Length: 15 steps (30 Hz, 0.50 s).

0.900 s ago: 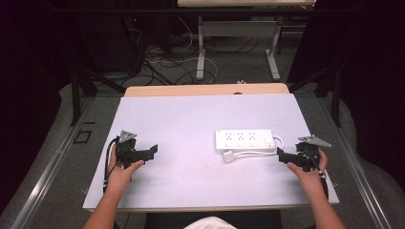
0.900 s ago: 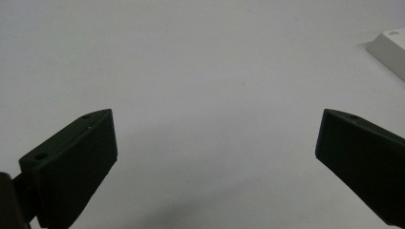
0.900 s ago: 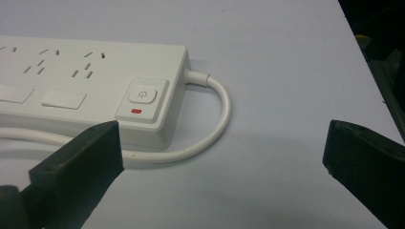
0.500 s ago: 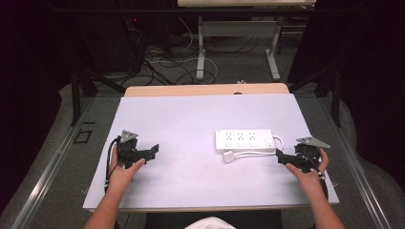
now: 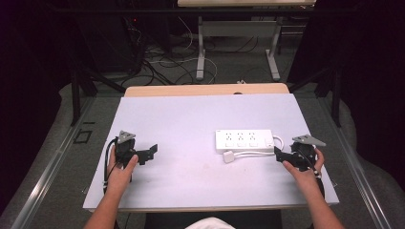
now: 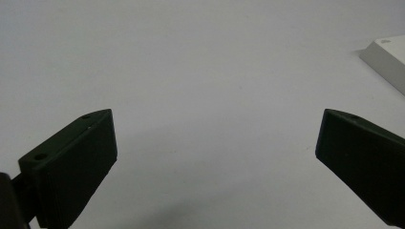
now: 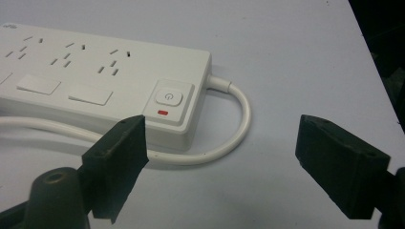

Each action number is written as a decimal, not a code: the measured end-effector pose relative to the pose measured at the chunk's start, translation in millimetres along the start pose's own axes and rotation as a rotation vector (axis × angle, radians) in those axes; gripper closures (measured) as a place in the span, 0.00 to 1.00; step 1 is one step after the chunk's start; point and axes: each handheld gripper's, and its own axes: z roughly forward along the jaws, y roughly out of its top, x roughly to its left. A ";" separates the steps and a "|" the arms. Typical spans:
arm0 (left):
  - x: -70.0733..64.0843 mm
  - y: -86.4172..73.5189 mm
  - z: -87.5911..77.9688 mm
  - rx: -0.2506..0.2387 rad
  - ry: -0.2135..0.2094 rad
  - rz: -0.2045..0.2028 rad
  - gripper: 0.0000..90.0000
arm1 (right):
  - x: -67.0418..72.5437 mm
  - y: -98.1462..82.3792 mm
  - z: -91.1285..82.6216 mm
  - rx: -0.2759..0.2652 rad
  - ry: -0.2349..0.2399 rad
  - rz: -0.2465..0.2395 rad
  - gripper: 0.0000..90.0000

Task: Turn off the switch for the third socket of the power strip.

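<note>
White table [image 5: 191,119] (power strip [image 5: 244,140] on it), dark room.

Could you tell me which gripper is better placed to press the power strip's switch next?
Probably the right gripper: open, right beside the power strip's switch. The left gripper sits across the table.

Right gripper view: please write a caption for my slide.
Open right hand-held gripper facing a white power strip and its looped cable.
</note>
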 end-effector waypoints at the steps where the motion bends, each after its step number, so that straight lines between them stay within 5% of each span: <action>1: -0.7 -0.1 0.0 0.000 0.003 0.002 0.00 | 0.8 1.5 -1.6 0.015 0.007 0.000 0.25; 15: -3.5 0.0 -1.0 0.006 0.002 0.028 0.00 | 15.0 19.6 -1.1 0.083 0.087 -0.045 0.37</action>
